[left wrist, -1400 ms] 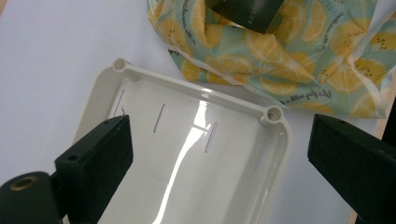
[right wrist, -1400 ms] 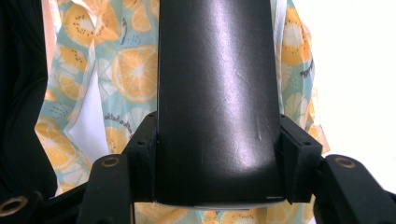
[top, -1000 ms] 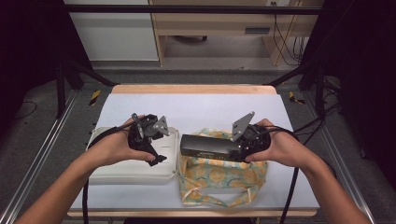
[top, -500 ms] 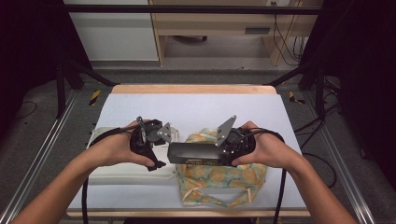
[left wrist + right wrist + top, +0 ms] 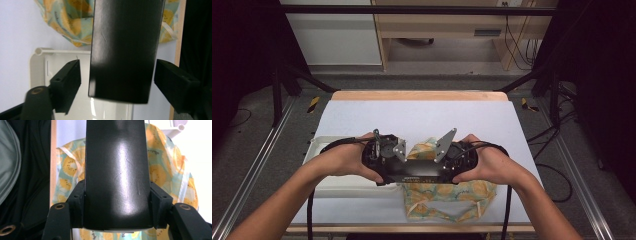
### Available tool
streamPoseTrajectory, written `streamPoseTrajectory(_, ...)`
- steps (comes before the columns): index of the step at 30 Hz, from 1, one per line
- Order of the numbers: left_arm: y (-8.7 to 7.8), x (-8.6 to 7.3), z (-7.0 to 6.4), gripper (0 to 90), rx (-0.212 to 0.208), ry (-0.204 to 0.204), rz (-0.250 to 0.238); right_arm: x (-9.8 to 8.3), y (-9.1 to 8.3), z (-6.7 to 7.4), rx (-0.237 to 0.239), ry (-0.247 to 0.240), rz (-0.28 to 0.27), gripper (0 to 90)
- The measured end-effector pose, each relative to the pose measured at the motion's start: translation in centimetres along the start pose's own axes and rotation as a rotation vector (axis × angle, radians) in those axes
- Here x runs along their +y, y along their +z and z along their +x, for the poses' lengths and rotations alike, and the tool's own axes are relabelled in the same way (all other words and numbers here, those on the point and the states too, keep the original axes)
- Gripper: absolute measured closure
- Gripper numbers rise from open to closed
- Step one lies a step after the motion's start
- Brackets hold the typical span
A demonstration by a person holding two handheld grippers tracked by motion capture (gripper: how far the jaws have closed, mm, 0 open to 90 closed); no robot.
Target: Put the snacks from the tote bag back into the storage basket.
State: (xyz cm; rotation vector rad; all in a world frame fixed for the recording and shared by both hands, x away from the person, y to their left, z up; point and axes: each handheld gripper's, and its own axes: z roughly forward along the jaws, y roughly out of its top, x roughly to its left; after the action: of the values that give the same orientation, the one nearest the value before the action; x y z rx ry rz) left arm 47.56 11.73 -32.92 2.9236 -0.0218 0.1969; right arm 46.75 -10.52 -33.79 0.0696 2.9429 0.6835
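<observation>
- A long black box (image 5: 419,172) serves as the landmark: it hangs level above the near half of the bench (image 5: 422,117), held crosswise between the two hands.
- The right tongs (image 5: 451,166) grip the box's right end; in the right gripper view both black jaws press flat against the sides of the box (image 5: 116,175), so these tongs are clamped on it.
- The left tongs (image 5: 384,167) sit at the box's left end. In the left gripper view the box (image 5: 125,50) lies between the jaws, but a gap shows on each side of it, so these tongs stand wide and do not squeeze it.
- The left hand (image 5: 344,160) wraps its tool just left of the box, and the right hand (image 5: 487,165) wraps its tool just right of it.
- A grey three-cornered plate (image 5: 444,144) rises from the right tongs, just behind the box's right part.
- Under the box and spreading toward the near edge of the bench lies a cloth bag (image 5: 447,197) printed with yellow fruit slices on pale green, with cream straps; part of it also peeks out behind the box.
- To the left of the box, under the left hand, sits a white tray (image 5: 319,147); the left gripper view shows its rounded rim and corner (image 5: 40,53) below the box.
- The bench has a pale lilac-white top and a wooden strip along its far edge, well behind the box.
- Black cables trail from both tools back along the forearms, away from the box.
</observation>
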Motion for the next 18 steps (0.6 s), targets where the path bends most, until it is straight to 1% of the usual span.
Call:
streamPoseTrajectory(1, 0.07, 0.12, -0.02, 24.0, -0.005, 0.005, 0.005, 0.06, 0.0, 0.13, 0.0, 0.006, -0.004, 43.6)
streamPoseTrajectory(3, 0.25, 0.32, -0.13, 27.4, -0.016, 0.021, 0.015, 0.13, -0.07, 0.21, 0.005, 0.0, -0.001, 43.6)
streamPoseTrajectory(4, 0.35, 0.41, -0.23, 27.4, -0.018, 0.019, 0.02, 0.16, -0.09, 0.24, 0.005, 0.0, -0.001, 43.6)
streamPoseTrajectory(5, 0.37, 0.53, -0.24, 28.0, -0.019, 0.03, 0.029, 0.18, -0.08, 0.27, 0.006, 0.0, -0.004, 43.6)
streamPoseTrajectory(6, 0.43, 0.58, -0.36, 30.2, -0.026, 0.028, 0.034, 0.21, -0.06, 0.28, 0.007, -0.001, -0.005, 43.6)
streamPoseTrajectory(7, 0.48, 0.64, -0.41, 31.1, -0.029, 0.035, 0.039, 0.24, -0.05, 0.31, 0.007, -0.003, -0.002, 43.6)
streamPoseTrajectory(9, 0.54, 0.73, -0.5, 32.4, -0.032, 0.035, 0.043, 0.3, 0.0, 0.37, 0.011, -0.008, 0.003, 43.6)
streamPoseTrajectory(10, 0.57, 0.75, -0.56, 34.3, -0.037, 0.043, 0.045, 0.33, 0.03, 0.39, 0.012, -0.01, 0.004, 43.6)
streamPoseTrajectory(12, 0.64, 0.78, -0.59, 34.9, -0.04, 0.049, 0.05, 0.38, 0.09, 0.42, 0.012, -0.009, 0.003, 43.6)
streamPoseTrajectory(14, 0.75, 0.75, -0.63, 36.3, -0.043, 0.054, 0.057, 0.4, 0.1, 0.41, 0.012, -0.008, 0.001, 43.6)
streamPoseTrajectory(16, 0.8, 0.72, -0.62, 36.6, -0.042, 0.052, 0.062, 0.41, 0.1, 0.39, 0.013, -0.008, 0.0, 43.6)
streamPoseTrajectory(18, 0.77, 0.71, -0.59, 38.8, -0.04, 0.05, 0.064, 0.42, 0.1, 0.37, 0.015, -0.011, -0.001, 43.6)
